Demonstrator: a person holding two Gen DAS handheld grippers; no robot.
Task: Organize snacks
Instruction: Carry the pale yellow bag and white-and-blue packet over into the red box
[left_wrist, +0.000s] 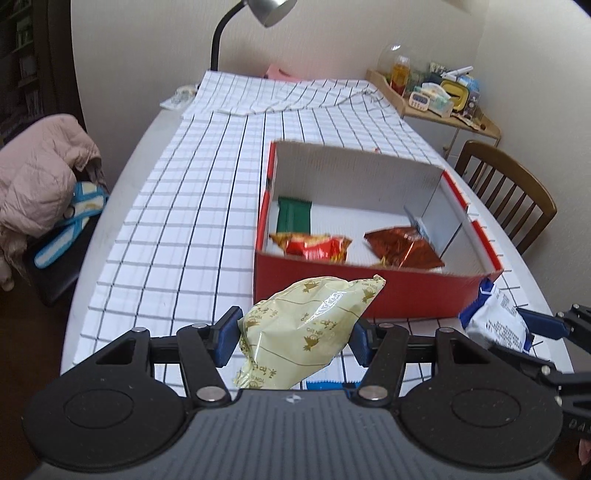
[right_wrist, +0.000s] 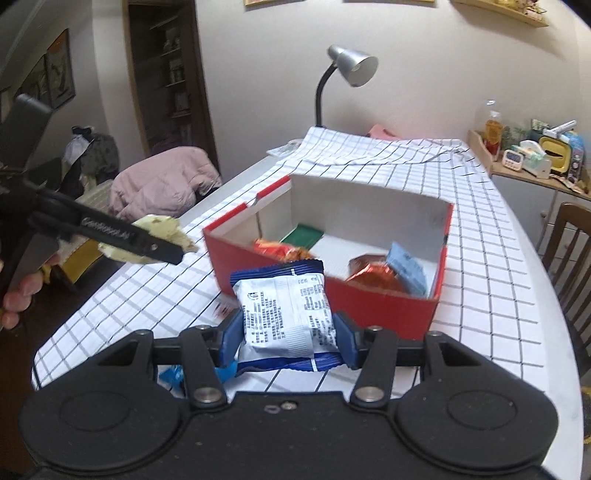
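Observation:
My left gripper (left_wrist: 293, 334) is shut on a pale yellow snack bag (left_wrist: 306, 332), held above the checked cloth just in front of the red box (left_wrist: 369, 295). My right gripper (right_wrist: 288, 338) is shut on a blue-and-white snack packet (right_wrist: 286, 314), also lifted before the red box (right_wrist: 388, 310). Inside the box lie a green packet (left_wrist: 293, 216), a red-orange bag (left_wrist: 314, 247), a copper-red foil bag (left_wrist: 402, 247) and a light blue packet (right_wrist: 406, 271). In the right wrist view the left gripper (right_wrist: 162, 245) with its yellow bag (right_wrist: 162, 229) shows at the left.
A checked cloth (left_wrist: 192, 206) covers the white table (left_wrist: 122, 177). Small blue wrappers (right_wrist: 173, 374) lie near the front edge. A desk lamp (right_wrist: 347, 70) stands at the far end. A wooden chair (left_wrist: 506, 192) and a cluttered shelf (left_wrist: 439, 92) are right; a pink jacket (left_wrist: 40, 173) on a chair is left.

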